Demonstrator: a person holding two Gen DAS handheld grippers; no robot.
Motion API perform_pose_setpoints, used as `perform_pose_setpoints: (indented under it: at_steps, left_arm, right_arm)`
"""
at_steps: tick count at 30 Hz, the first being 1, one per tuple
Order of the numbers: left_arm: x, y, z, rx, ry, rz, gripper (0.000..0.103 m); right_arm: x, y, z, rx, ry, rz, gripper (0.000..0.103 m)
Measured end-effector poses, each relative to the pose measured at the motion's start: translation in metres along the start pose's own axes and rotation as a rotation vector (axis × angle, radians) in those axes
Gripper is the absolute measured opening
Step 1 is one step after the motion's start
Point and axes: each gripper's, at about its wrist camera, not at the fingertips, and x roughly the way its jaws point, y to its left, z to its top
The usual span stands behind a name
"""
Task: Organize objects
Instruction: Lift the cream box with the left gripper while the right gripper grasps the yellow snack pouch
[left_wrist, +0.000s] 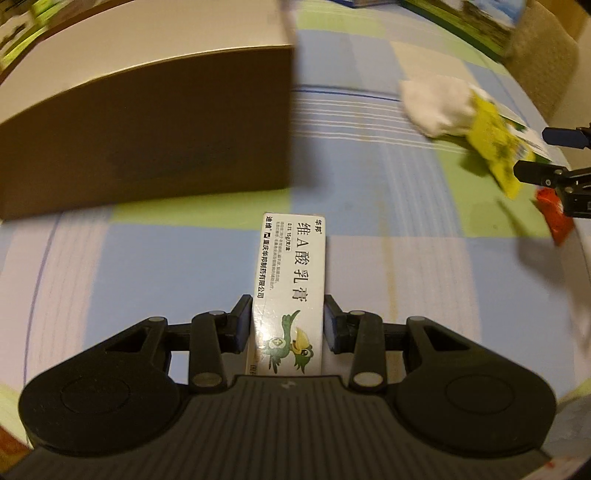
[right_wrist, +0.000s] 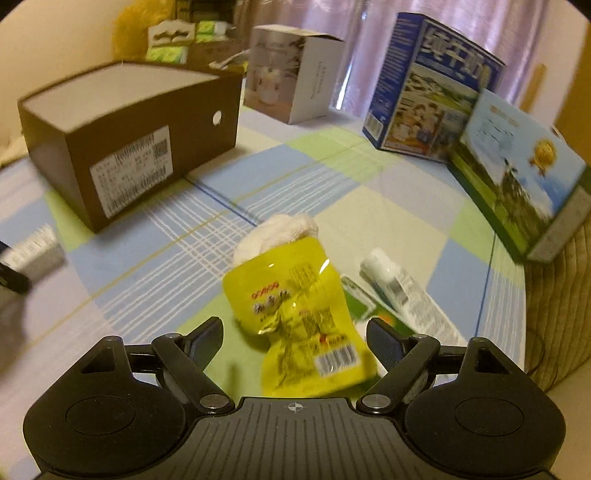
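Beside the brown box (right_wrist: 129, 140), the spread right tool (right_wrist: 295, 343) straddles a yellow pouch (right_wrist: 295, 314), unpinched; closing askew could crumple it.

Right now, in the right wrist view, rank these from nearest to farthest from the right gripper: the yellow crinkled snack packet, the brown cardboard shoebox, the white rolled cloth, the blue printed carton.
1. Yellow crinkled snack packet, between the open right gripper's jaws.
2. White rolled cloth, just behind it.
3. Brown cardboard shoebox, left.
4. Blue printed carton, far right.

Glossy yellow plastic pouch (right_wrist: 299, 317), matt brown cardboard box (right_wrist: 129, 136), woven checked cloth (right_wrist: 351, 206)
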Motion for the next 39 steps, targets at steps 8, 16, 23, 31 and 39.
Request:
perform_pose_setpoints:
  at_steps: [8,16,23,31,39]
  left_arm:
    - [-0.007,0.036,-0.009,-0.109,0.001,0.059,0.034]
    - [-0.011,0.046,-0.014,-0.137,-0.003,0.075,0.034]
    - [-0.010,0.045,-0.017,-0.136,-0.006,0.072,0.034]
    - [-0.020,0.049,-0.020,-0.126,-0.031,0.064,0.034]
    - [-0.052,0.067,-0.019,-0.137,-0.093,0.066,0.034]
  right_arm:
    - [0.034,0.002,0.006,-0.062,0.004,-0.013,0.082]
    - [0.032,0.005,0.000,-0.077,-0.014,-0.014,0.065]
    - [0.004,0.005,0.001,-0.014,-0.051,0.024,0.062]
    - [-0.035,0.014,0.020,0.059,-0.105,0.080,0.062]
    - [-0.060,0.051,0.055,0.064,-0.166,0.210,0.062]
